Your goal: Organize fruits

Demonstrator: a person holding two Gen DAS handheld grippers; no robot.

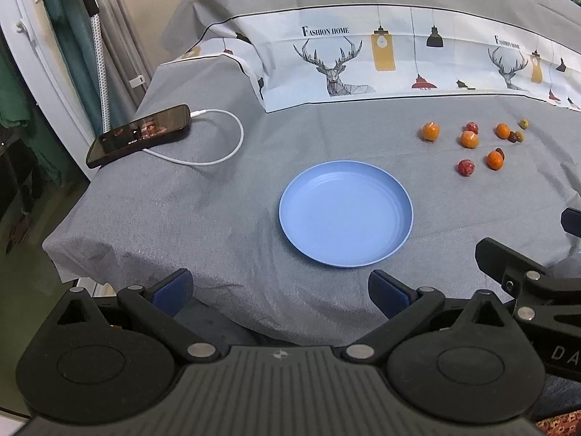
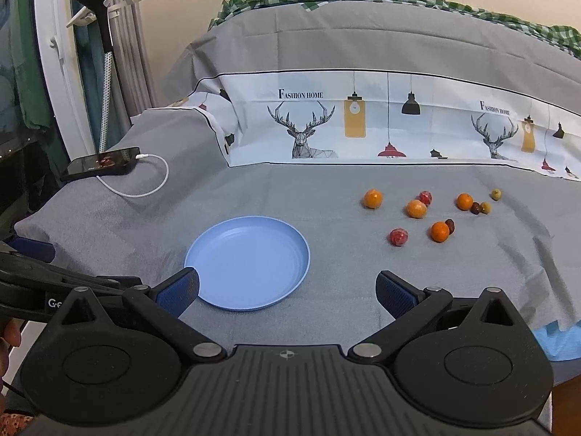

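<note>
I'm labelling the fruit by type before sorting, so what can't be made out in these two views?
- Small dark fruit: half hidden behind an orange in both views; type unclear.
- Dark and olive pair: too small to name.
- Phone screen: blurred.
- Right gripper in the left view: cut off by the edge.

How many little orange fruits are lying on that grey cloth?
4 orange fruits: one far left, one beside a red fruit, one nearest the camera, one rightmost by dark fruits. None appears hidden.

printed cloth band: "FASHION HOME", 2 times | right claw body: "DA" partly visible
</note>
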